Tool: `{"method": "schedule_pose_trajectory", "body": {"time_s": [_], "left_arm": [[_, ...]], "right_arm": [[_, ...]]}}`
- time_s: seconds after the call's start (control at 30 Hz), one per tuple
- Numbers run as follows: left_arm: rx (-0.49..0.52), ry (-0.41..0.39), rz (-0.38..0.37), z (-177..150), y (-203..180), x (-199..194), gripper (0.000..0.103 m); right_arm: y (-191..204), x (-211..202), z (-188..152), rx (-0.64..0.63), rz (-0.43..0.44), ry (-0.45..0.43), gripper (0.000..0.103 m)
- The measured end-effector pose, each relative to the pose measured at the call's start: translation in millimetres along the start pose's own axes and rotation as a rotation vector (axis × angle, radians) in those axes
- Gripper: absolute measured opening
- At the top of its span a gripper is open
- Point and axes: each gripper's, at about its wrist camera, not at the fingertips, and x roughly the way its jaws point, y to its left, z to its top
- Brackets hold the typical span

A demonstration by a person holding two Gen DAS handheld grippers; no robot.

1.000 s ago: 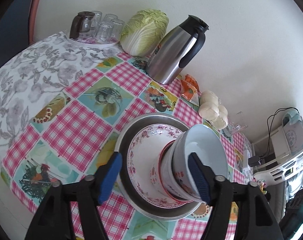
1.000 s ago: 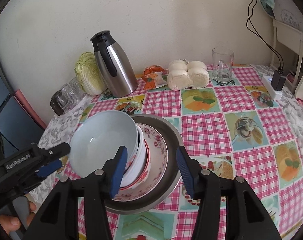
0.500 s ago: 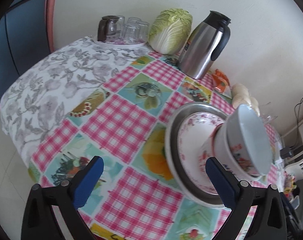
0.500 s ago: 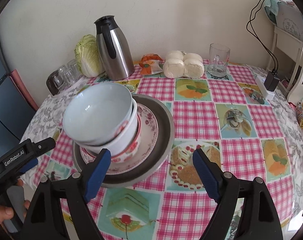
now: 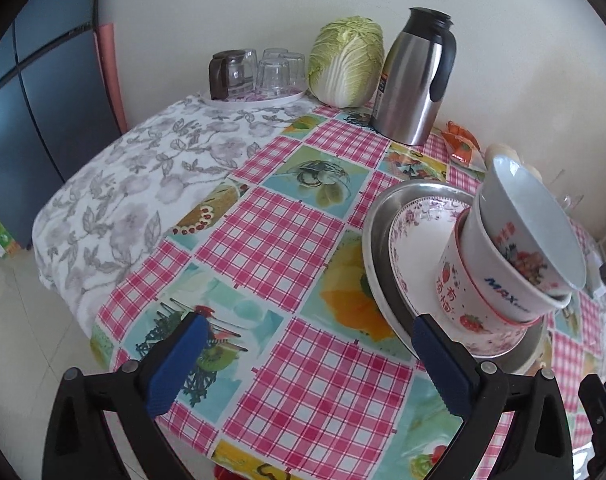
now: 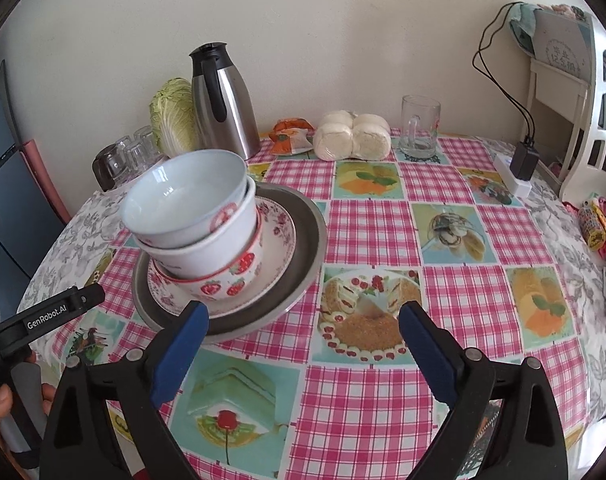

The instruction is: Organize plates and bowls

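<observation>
3 bowls (image 6: 191, 216) | 1 floral plate (image 6: 279, 232) | 1 metal dish (image 6: 307, 248)

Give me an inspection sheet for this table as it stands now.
Surface: round table, patchwork cloth.
Job's things: three nested bowls, tilted, on floral plate in metal tray.
Clutter: thermos, cabbage, upturned glasses, buns, glass mug, snack packet.
Grippers: left claw open, empty; right claw opening, empty.
Cables: black cords to adapter.
Surroundings: white wall, white rack.
</observation>
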Motion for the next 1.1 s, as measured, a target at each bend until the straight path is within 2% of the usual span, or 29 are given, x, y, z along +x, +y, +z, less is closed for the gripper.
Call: {"method": "schedule_pose_trajectory", "body": {"time_s": [0.27,0.8,1.1], "left_arm": [[0.058,0.003,-0.029,-14.5,-16.0,0.5,0.103],[0.149,0.062,0.034,-27.0,-29.8,20.7,0.103],[0.185,0.053,0.072,-26.4,-33.6,17.7,0.103]], "right_arm": [[-14.9,10.4,-21.5,0.008,-0.033,0.009,0.096],[-16.8,24.4,-32.9,-0.004,-0.051,0.061,0.096],[-9.8,25.9,-32.3,-0.030,-0.054,0.075,0.096]]}}
